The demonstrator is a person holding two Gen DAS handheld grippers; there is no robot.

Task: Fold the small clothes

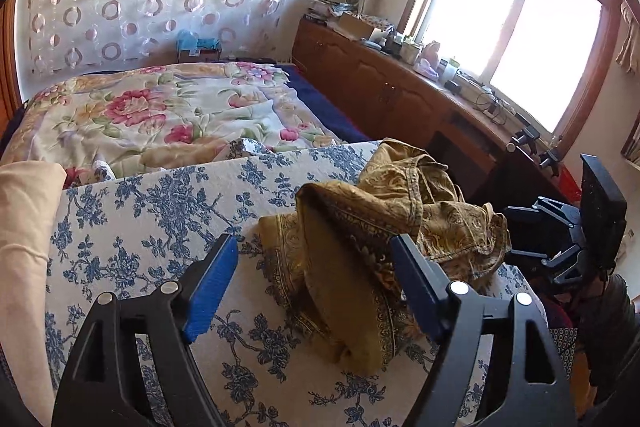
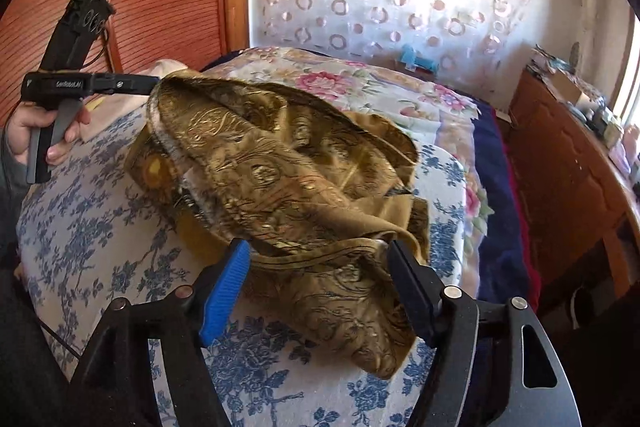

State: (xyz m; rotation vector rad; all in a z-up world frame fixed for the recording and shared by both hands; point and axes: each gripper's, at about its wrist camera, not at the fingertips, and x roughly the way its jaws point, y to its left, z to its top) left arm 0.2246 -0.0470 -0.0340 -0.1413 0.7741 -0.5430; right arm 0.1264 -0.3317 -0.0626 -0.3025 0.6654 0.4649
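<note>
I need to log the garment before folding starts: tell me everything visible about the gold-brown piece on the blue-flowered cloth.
The gold-brown garment is thin, slightly shiny woven fabric with a paisley print and dark patterned borders. It lies crumpled and unfolded in a loose heap on the blue-flowered cloth. Parts of it lie between both grippers' open jaws, not clamped.

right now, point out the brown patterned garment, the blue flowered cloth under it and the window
brown patterned garment [image 2: 280, 179]: right wrist view, on its crumpled middle.
blue flowered cloth [image 1: 160, 211]: left wrist view, on a bare stretch left of the garment.
window [image 1: 512, 39]: left wrist view, on the bright pane.
</note>
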